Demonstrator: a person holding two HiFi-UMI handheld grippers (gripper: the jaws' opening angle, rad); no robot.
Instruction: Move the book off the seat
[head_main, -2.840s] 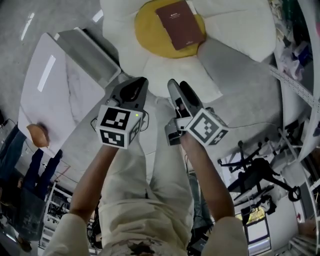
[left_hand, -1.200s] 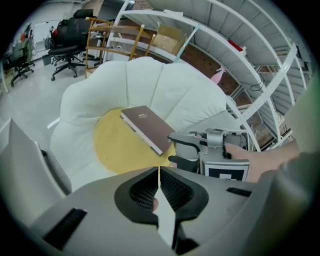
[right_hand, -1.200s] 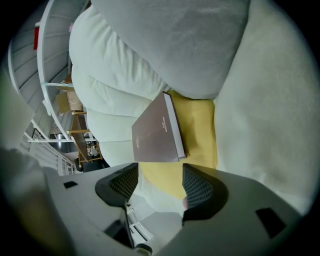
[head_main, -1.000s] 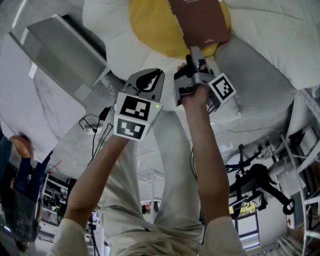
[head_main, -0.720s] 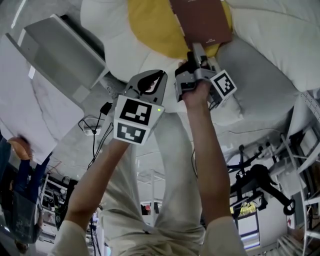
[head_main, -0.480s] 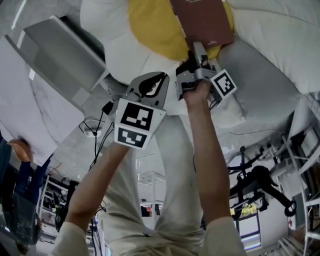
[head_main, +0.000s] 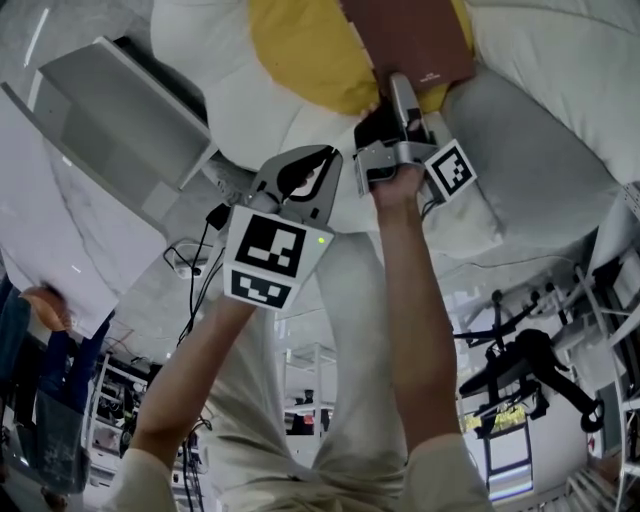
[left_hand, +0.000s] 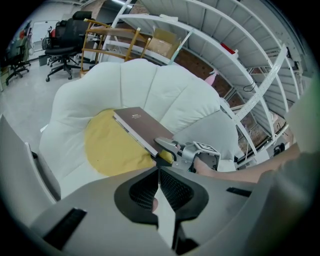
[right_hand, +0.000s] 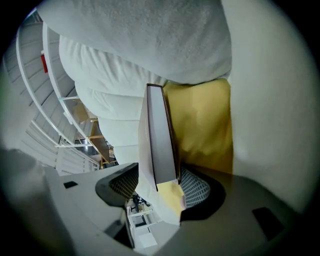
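Between the right gripper's jaws sits the near edge of the book. The jaws are spread either side of it, with a gap visible on one side, so nothing is clamped yet. Ahead of that gripper, the rest of the book lies on the yellow centre of the seat.

The step in hand is probably closing the grip. The bite looks shallow, so the gripper should push further along the cover, squeeze firmly across the thickness and lift level, or the book may pivot and slip out.

Just beside the right one, the left gripper is clenched on nothing and idle.

No container is in play; the seat carries only the book.
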